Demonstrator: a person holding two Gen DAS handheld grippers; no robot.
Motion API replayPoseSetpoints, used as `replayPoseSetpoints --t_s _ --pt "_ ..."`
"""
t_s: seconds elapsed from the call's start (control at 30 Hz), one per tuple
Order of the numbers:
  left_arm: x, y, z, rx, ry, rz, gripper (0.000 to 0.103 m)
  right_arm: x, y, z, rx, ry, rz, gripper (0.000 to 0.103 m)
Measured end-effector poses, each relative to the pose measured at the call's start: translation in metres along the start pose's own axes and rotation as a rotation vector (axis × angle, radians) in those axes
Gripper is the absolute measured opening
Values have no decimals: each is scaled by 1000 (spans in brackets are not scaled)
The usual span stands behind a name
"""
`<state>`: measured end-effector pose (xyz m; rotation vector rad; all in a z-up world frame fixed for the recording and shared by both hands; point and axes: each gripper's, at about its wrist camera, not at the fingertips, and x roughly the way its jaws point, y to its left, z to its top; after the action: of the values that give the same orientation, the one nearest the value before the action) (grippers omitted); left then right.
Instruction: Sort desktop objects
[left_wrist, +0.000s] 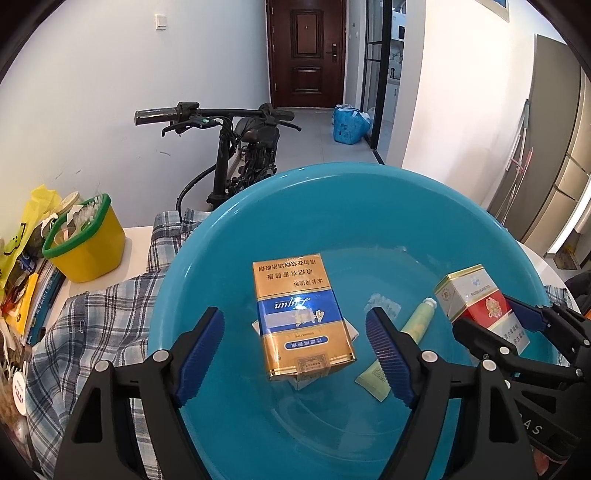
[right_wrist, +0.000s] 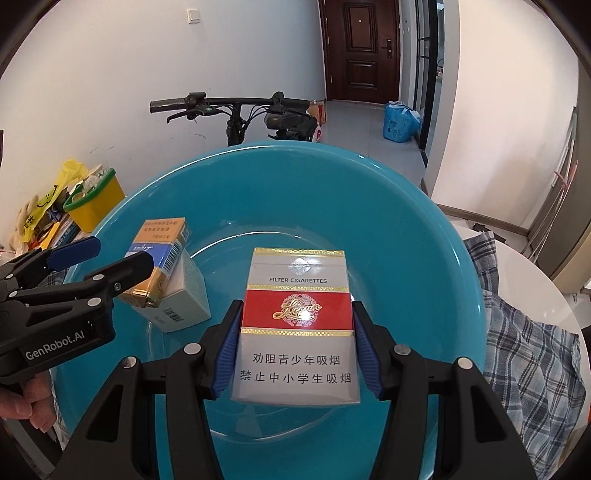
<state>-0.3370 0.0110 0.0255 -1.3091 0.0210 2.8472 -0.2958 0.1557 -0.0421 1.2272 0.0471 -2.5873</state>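
My left gripper (left_wrist: 295, 354) angles down into the blue basin (left_wrist: 332, 206), its jaws spread clear of the gold-and-blue cigarette pack (left_wrist: 301, 317) lying between them on a pale box. A green tube (left_wrist: 415, 323) lies to the right. My right gripper (right_wrist: 295, 350), also tilted down, clamps the red-and-silver cigarette pack (right_wrist: 297, 328) above the basin.

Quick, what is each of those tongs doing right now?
Left tongs: open, holding nothing.
Right tongs: shut on the red and silver cigarette pack.
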Motion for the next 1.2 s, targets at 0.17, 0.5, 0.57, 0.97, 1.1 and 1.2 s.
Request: replayPoseSetpoints --t_s 0.17,0.5,0.57,0.97,1.1,1.2 --pt "0 0 0 0 -2 -1 81 -1 0 0 -3 -3 6 55" --pt "-5 3 2 -2 -23 -5 81 -4 3 1 -18 -3 -14 56" --pt "-5 3 2 -2 -24 -5 81 -4 4 1 -22 -5 -17 56" --pt "-9 3 3 -5 -40 -10 81 -6 2 3 -17 -8 -17 56" --pt "-11 5 4 -10 -49 -12 81 -11 -1 4 -11 -22 -14 56" --pt "-18 5 5 -21 -77 -13 81 -16 -3 7 -9 -38 -12 56"
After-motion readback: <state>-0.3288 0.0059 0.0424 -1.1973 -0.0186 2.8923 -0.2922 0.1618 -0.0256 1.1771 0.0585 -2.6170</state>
